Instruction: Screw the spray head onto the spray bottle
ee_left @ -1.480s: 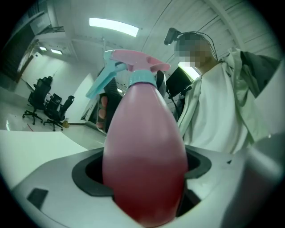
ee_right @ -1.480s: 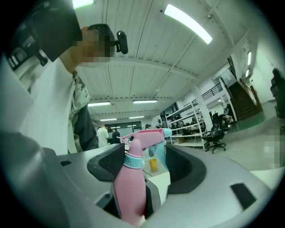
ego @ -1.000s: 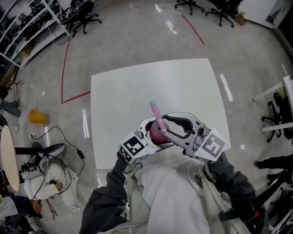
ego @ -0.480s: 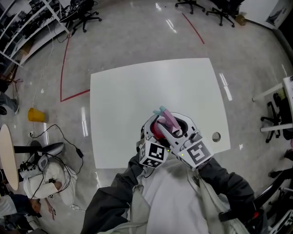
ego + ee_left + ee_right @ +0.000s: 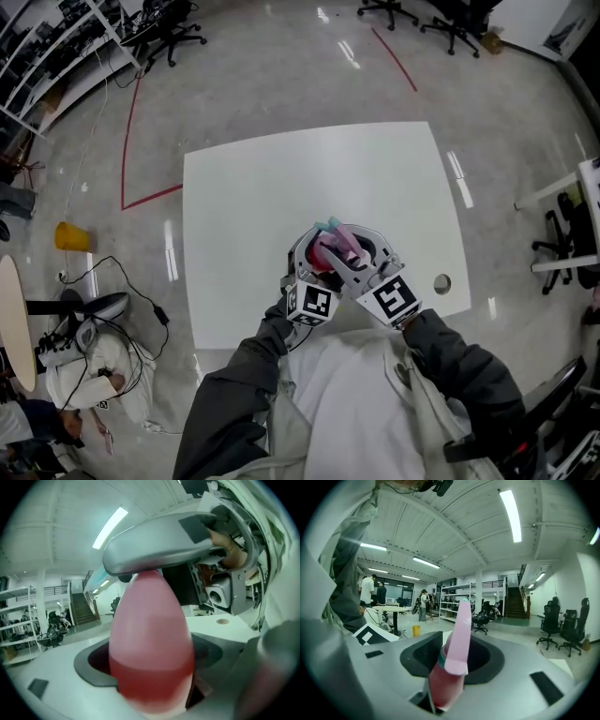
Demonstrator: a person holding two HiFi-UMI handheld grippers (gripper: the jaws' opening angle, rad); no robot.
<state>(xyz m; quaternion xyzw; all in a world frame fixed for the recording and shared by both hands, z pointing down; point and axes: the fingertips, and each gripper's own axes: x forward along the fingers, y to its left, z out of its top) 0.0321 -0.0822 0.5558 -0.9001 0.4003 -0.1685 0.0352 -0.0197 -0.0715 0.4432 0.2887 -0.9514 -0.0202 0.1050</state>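
The translucent pink egg-shaped plastic spray bottle (image 5: 152, 648), filled with red liquid in its lower part, is clamped between the jaws of the left gripper (image 5: 309, 262). The pink plastic spray head with a teal collar (image 5: 458, 634) is gripped between the partly closed jaws of the right gripper (image 5: 364, 255). Both grippers are held close together above the near part of the square white table (image 5: 281, 178), with the spray head positioned against the bottle; whether the thread is engaged cannot be determined.
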